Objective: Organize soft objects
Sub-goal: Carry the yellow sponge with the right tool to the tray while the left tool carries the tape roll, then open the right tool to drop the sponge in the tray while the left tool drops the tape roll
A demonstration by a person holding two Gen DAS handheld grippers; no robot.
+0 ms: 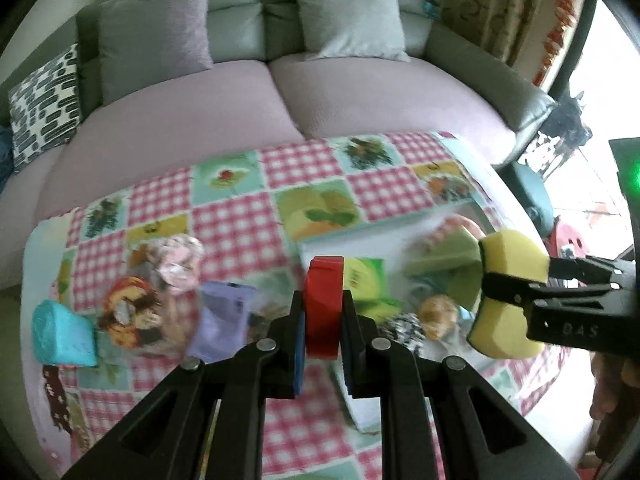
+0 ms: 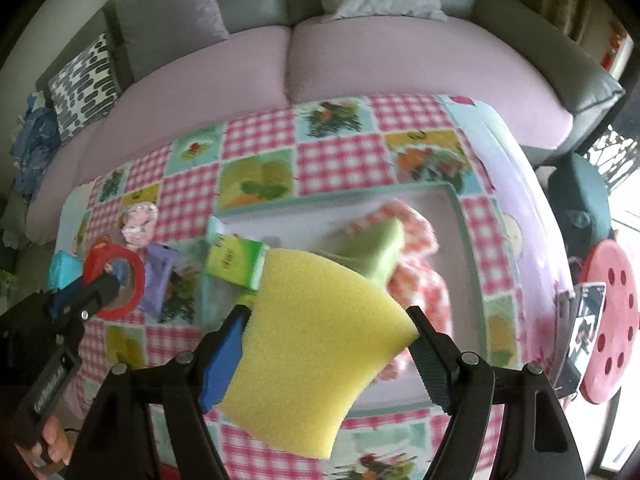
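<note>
My left gripper (image 1: 323, 300) is shut on a red tape roll (image 1: 323, 320), held above the table; it also shows in the right wrist view (image 2: 114, 284). My right gripper (image 2: 328, 316) is shut on a yellow sponge (image 2: 316, 344), held over the white tray (image 2: 460, 216); it shows at the right in the left wrist view (image 1: 508, 300). In the tray lie a green sponge (image 2: 376, 248) and a red-checked cloth (image 2: 416, 276). A green box (image 2: 236, 260) leans on the tray's left rim.
A checked tablecloth (image 2: 340, 160) covers the table. On its left lie a teal block (image 1: 60, 332), a purple packet (image 1: 220, 320), a pink crumpled item (image 1: 180, 264) and a colourful item (image 1: 128, 312). A sofa (image 1: 200, 120) stands behind. A red stool (image 2: 608, 332) is at the right.
</note>
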